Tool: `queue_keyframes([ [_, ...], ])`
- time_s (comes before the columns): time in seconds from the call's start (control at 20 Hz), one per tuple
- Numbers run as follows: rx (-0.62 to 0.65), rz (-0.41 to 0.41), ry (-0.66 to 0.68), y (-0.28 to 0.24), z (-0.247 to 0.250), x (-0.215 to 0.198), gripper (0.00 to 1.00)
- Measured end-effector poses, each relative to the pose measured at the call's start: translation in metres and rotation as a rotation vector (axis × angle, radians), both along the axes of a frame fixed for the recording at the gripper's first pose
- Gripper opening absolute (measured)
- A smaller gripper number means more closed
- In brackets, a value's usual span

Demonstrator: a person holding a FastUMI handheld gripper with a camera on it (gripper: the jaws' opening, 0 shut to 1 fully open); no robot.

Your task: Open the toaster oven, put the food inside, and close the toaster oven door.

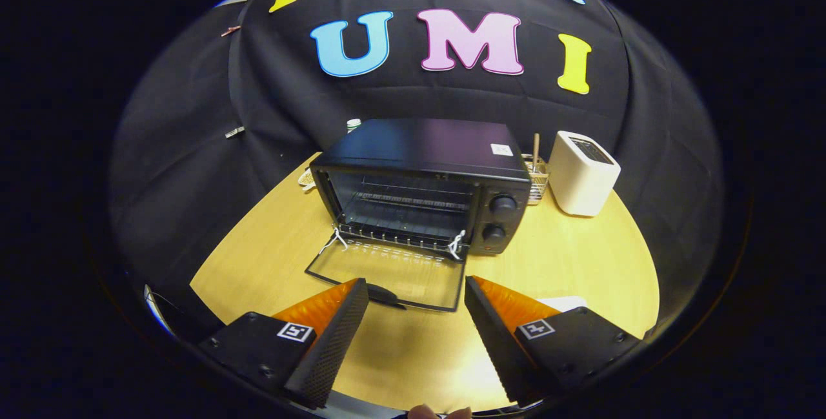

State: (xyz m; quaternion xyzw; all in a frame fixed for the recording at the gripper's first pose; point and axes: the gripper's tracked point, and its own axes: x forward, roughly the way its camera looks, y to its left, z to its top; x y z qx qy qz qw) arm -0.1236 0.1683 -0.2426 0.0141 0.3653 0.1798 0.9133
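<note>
A black toaster oven stands on the round wooden table, a short way beyond my fingers. Its glass door hangs fully open, lying flat toward me, with the door handle just ahead of my left finger. Inside, a wire rack shows and the cavity looks bare. Two knobs sit on the oven's right side. My gripper is open with nothing between its fingers, hovering above the table in front of the door. A white edge, perhaps a plate, peeks out behind my right finger.
A white slot toaster stands to the right of the oven, with a small wire basket holding a stick between them. A pale item lies at the oven's back left. The black cloth wall closes in behind.
</note>
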Motion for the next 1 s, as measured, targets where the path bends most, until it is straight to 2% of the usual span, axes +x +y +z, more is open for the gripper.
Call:
queue_keyframes([
  [0.25,0.009,0.006,0.173,-0.079,-0.021,-0.009,1.00],
  [0.6,-0.096,-0.030,0.484,-0.195,-0.108,-0.021,0.99],
  [0.8,-0.092,-0.066,0.608,-0.231,-0.156,-0.011,0.99],
  [0.9,-0.091,-0.060,0.651,-0.239,-0.175,-0.007,0.98],
  [1.0,-0.101,-0.054,0.696,-0.243,-0.191,-0.006,0.87],
])
